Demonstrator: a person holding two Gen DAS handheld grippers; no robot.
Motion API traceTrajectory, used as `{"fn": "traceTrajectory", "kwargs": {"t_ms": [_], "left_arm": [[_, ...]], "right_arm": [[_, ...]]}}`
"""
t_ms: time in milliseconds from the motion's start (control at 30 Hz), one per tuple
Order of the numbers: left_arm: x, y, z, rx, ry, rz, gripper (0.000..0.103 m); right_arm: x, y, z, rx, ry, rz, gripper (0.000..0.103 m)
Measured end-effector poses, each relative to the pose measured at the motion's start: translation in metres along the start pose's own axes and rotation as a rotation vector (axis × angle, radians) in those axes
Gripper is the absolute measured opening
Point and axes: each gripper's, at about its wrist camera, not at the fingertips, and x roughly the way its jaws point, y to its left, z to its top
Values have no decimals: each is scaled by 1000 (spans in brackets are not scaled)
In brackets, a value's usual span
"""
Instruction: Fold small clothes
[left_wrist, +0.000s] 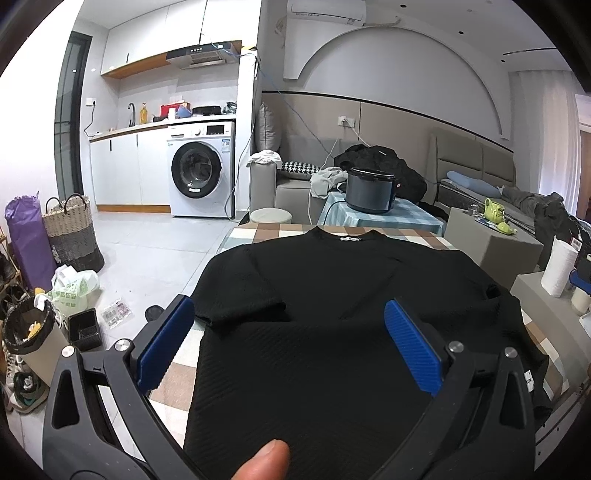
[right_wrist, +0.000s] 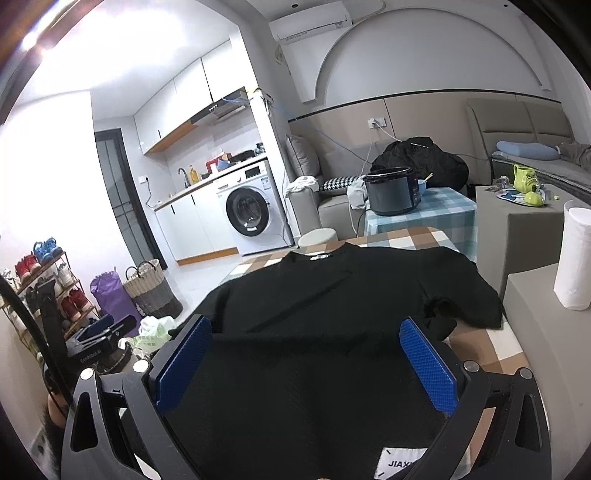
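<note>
one black shirt (left_wrist: 332, 332), collar pointing away.

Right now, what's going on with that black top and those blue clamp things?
A person is holding a handheld gripper in each hand to fold clothes. A black T-shirt lies spread on a checkered tablecloth, collar at the far end and both short sleeves already turned in over the body. The left gripper and the right gripper hover open over the near half of the shirt, holding nothing. Folding the body seems to be what's left.
</note>
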Motion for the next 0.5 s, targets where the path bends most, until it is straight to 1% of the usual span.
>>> {"fn": "traceTrajectory", "kwargs": {"t_ms": [67, 133, 233, 367, 433, 500], "left_arm": [[-1, -1, -3, 11, 6, -12, 102], [1, -4, -5, 28, 18, -14, 102], [2, -6, -7, 32, 3, -2, 102], [4, -2, -8, 27, -21, 35, 102], [8, 3, -8, 18, -17, 46, 102], [17, 8, -7, 5, 4, 52, 102]], "right_arm": [[-1, -2, 0, 10, -21, 1, 103], [0, -3, 0, 16, -16, 9, 103], [0, -4, -1, 17, -24, 8, 103], [6, -7, -3, 19, 1, -24, 103], [14, -16, -4, 63, 25, -34, 103], [20, -29, -4, 114, 45, -27, 103]]}}
